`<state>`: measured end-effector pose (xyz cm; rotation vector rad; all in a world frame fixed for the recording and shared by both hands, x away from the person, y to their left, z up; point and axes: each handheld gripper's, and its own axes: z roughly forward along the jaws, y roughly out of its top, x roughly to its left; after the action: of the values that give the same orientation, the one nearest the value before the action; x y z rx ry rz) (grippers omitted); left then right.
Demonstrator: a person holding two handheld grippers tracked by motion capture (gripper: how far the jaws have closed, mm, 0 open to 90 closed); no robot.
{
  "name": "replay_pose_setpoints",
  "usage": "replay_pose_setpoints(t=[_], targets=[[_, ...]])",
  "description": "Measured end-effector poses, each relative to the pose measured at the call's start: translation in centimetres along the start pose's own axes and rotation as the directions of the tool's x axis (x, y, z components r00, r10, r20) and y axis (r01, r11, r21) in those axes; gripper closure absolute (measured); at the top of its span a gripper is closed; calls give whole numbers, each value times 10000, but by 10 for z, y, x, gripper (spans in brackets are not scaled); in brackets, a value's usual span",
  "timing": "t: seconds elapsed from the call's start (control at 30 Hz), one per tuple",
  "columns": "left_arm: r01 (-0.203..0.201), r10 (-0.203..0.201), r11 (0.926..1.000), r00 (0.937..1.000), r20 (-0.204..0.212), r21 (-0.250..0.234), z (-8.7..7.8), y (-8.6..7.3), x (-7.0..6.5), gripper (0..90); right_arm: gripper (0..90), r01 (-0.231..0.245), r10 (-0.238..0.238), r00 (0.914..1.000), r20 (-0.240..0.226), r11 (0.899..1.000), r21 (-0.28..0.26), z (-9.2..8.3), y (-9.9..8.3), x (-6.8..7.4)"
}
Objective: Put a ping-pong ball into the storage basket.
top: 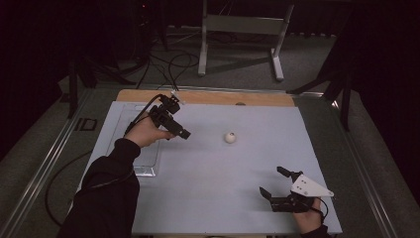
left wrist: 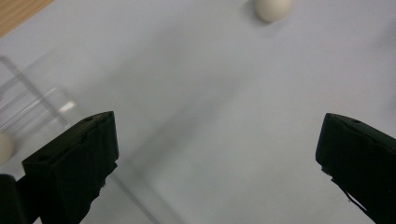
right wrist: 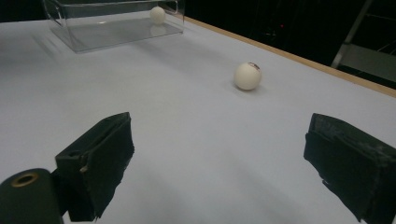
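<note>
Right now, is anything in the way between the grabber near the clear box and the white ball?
No. Bare mat lies between the left gripper and the white ball. The clear box sits behind that gripper, off the path.

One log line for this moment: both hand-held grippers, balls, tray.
left hand-held gripper: open, empty | right hand-held gripper: open, empty | white ball: loose on table | second ball: in clear tray

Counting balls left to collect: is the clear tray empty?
Not empty: the clear tray holds one white ball; another ball lies on the mat outside.
</note>
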<state>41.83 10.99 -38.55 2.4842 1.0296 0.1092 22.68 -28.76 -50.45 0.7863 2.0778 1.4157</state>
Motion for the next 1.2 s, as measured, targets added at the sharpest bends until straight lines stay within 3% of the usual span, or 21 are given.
replay_pose_setpoints(t=[0.1,0.43,0.87,1.2], targets=[[-196,196,9998,9998,-100,0,2,4,-5,3,83,-6,6,10000,10,10000,17,0,0,0],[-486,489,9987,9986,200,-154,9,15,-18,4,84,-18,18,10000,14,10000,25,0,0,0],[-944,940,9955,9948,398,103,25,29,-35,4,84,-35,34,10000,30,10000,50,0,0,0],[-1041,1037,9946,9930,569,45,35,39,-42,4,84,-50,50,10000,31,10000,39,0,0,0]])
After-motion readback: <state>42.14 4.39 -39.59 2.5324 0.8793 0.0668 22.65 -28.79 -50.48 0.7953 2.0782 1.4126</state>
